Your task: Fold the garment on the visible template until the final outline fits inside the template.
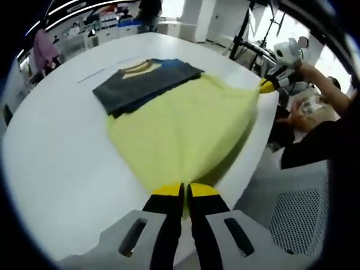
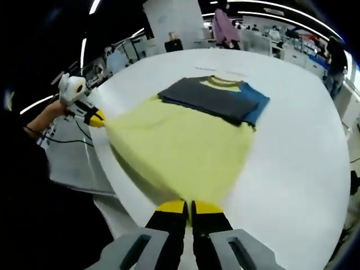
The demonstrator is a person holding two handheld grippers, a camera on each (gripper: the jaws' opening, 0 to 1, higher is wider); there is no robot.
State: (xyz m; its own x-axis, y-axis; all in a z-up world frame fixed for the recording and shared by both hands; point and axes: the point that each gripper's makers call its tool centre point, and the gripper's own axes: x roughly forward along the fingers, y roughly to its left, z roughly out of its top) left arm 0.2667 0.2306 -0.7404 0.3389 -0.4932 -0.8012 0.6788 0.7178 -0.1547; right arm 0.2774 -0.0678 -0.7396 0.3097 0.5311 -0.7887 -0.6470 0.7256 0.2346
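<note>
Your left tongs (image 1: 185,191) and right tongs (image 2: 189,207) are both pinched tight on the yellow hem of the shirt (image 1: 180,126), which lies stretched across the white desk (image 1: 62,163). Busy, brightly lit workshop behind it.

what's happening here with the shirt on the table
A person is folding a yellow, grey and blue T-shirt on a round white table with two handheld grippers. The left gripper and the right gripper are each shut on the yellow hem, one at each corner, lifting it off the table. The grey and blue top part lies flat, with the sleeves already folded in.
</note>
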